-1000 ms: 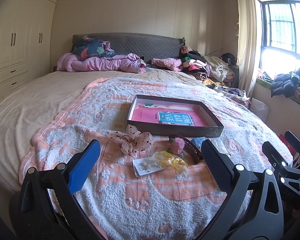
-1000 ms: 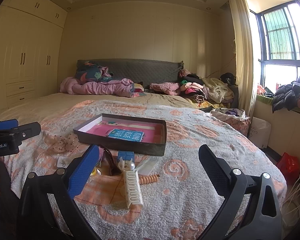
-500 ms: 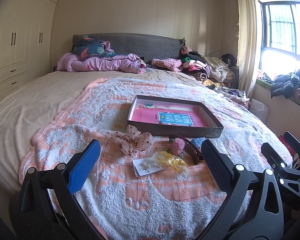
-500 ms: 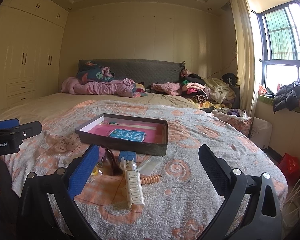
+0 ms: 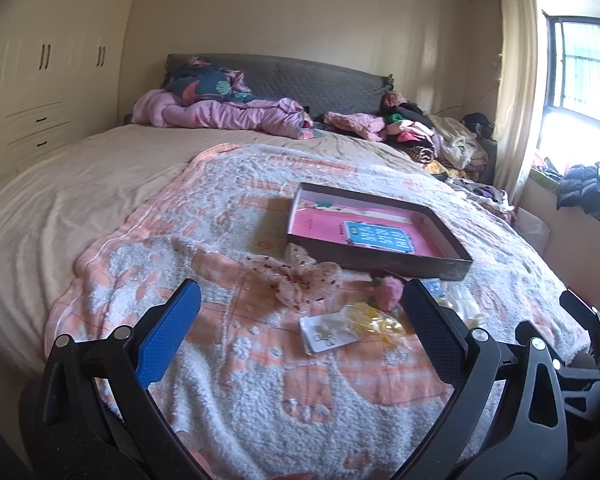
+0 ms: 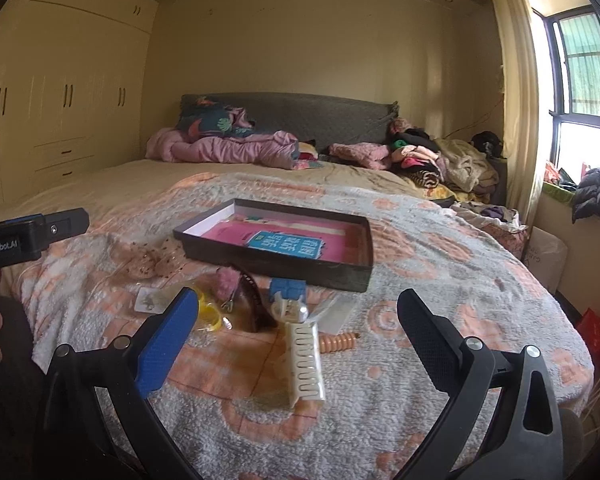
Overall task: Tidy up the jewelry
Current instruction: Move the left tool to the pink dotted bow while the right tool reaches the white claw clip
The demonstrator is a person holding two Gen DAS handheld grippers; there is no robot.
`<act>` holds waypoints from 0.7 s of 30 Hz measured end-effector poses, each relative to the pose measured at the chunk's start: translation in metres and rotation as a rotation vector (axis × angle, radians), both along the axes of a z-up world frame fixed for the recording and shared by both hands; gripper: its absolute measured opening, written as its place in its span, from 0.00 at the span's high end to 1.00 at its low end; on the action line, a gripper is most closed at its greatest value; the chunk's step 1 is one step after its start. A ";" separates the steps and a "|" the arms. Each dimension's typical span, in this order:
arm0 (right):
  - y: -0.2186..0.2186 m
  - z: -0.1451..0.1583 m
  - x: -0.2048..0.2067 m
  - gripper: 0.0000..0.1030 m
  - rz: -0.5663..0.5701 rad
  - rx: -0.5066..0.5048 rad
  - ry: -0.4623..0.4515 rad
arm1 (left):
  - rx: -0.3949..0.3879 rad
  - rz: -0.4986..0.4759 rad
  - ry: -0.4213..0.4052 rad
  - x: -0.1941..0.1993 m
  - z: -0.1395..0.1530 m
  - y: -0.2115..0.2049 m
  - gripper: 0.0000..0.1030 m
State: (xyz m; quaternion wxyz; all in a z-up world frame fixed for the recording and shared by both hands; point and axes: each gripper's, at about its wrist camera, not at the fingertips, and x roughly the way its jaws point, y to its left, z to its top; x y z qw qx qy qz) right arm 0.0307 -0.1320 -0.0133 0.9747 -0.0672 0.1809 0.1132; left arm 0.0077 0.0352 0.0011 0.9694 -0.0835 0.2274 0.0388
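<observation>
A shallow dark box with a pink lining lies on the patterned blanket; it also shows in the right wrist view. In front of it lie a pink spotted bow, a white earring card, a yellow piece and a pink pom-pom. The right wrist view adds a white claw clip, a dark headband and an orange spiral tie. My left gripper and right gripper are open and empty, held above these items.
The blanket covers a wide bed with pink bedding and piled clothes at the head. A wardrobe stands at left, a window at right. The bed's right edge drops off near a red bag.
Both grippers have shifted slightly forward and left over the bed; the items look a little nearer. Both stay open and nothing on the blanket has moved.
</observation>
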 end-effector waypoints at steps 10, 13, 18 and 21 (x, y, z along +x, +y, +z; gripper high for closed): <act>0.027 -0.018 0.016 0.06 0.052 -0.044 0.026 | -0.032 0.035 0.033 0.014 -0.014 0.035 0.10; 0.028 -0.024 0.025 0.06 0.040 -0.047 0.051 | -0.029 0.039 0.056 0.026 -0.021 0.043 0.10; 0.023 -0.040 0.042 0.06 0.007 -0.045 0.109 | -0.047 0.002 0.129 0.056 -0.038 0.050 0.10; 0.016 -0.049 0.050 0.06 -0.010 -0.041 0.149 | -0.079 -0.033 0.157 0.073 -0.046 0.050 0.10</act>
